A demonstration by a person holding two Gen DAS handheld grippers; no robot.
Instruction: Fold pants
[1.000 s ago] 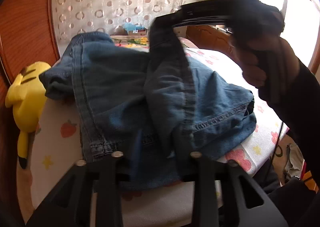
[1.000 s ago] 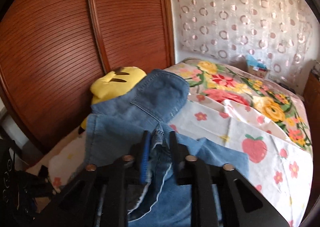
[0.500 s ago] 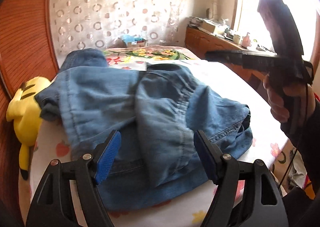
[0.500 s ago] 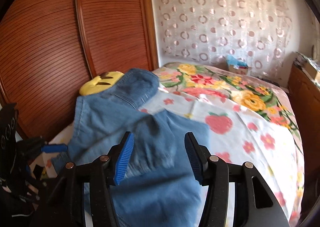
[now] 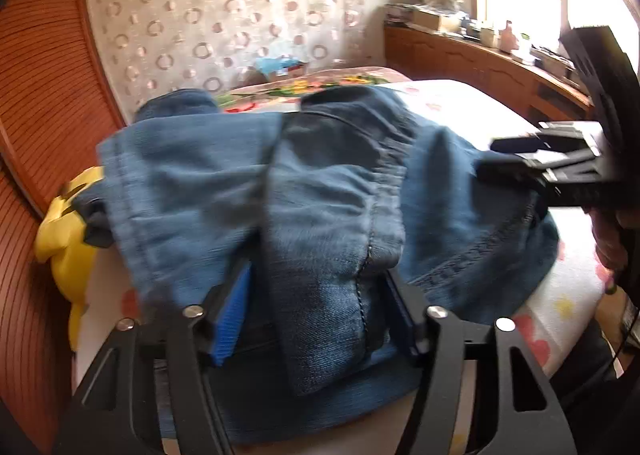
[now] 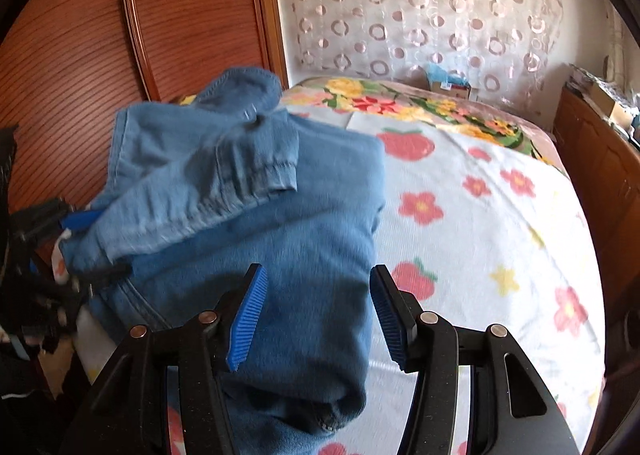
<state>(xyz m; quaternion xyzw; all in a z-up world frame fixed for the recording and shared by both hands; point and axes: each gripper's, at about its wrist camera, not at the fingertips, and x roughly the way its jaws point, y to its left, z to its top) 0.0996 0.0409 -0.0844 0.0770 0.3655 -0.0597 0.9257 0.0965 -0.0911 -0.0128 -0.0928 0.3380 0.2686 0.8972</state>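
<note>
The blue denim pants (image 5: 328, 191) lie bunched and partly folded on the bed; they also show in the right wrist view (image 6: 280, 223). My left gripper (image 5: 316, 303) is open, its jaws on either side of a fold of denim at the near edge. My right gripper (image 6: 316, 315) is open and empty, just above the pants' near end. The right gripper also shows at the right of the left wrist view (image 5: 560, 171), and the left gripper at the left edge of the right wrist view (image 6: 52, 223).
The bed has a white blanket (image 6: 480, 223) with strawberries and flowers. A yellow plush toy (image 5: 64, 239) lies by the wooden wardrobe doors (image 6: 80, 35). A wooden dresser (image 5: 480, 67) stands along the right wall under the window. A small box (image 6: 448, 83) sits at the bed's far end.
Both grippers let go of the denim and opened. The lifted leg dropped onto the pile. My left gripper then moved in around the near fold, and my right gripper drew back to the pants' end.
</note>
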